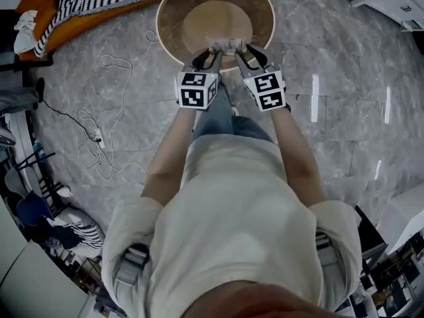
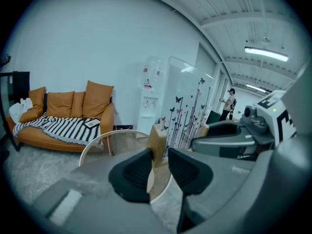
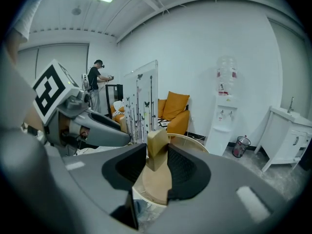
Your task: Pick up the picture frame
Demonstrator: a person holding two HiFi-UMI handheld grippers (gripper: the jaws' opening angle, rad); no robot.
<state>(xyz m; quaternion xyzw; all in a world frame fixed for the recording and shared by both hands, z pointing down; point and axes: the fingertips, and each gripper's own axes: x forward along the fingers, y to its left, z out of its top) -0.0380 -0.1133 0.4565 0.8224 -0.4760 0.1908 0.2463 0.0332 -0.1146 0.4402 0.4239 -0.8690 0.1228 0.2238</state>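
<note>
The picture frame [image 1: 226, 44] is a clear panel printed with butterflies and stems [image 2: 183, 106], with a pale wooden block at each lower end. It hangs above the round glass-topped table [image 1: 265, 8], held between both grippers. My left gripper [image 1: 207, 58] is shut on the left wooden block [image 2: 157, 143], which sits between its black pads. My right gripper [image 1: 246, 55] is shut on the right wooden block [image 3: 157, 149]. In the right gripper view the panel [image 3: 141, 101] stands upright, running left toward the other gripper [image 3: 92, 130].
An orange sofa [image 2: 63, 116] with a striped blanket stands behind the table. A water dispenser [image 3: 224, 111], a small bin [image 3: 240, 145] and a white cabinet [image 3: 287, 135] line the wall. A cable [image 1: 99, 138] trails on the floor at left. A person [image 3: 97, 82] stands far back.
</note>
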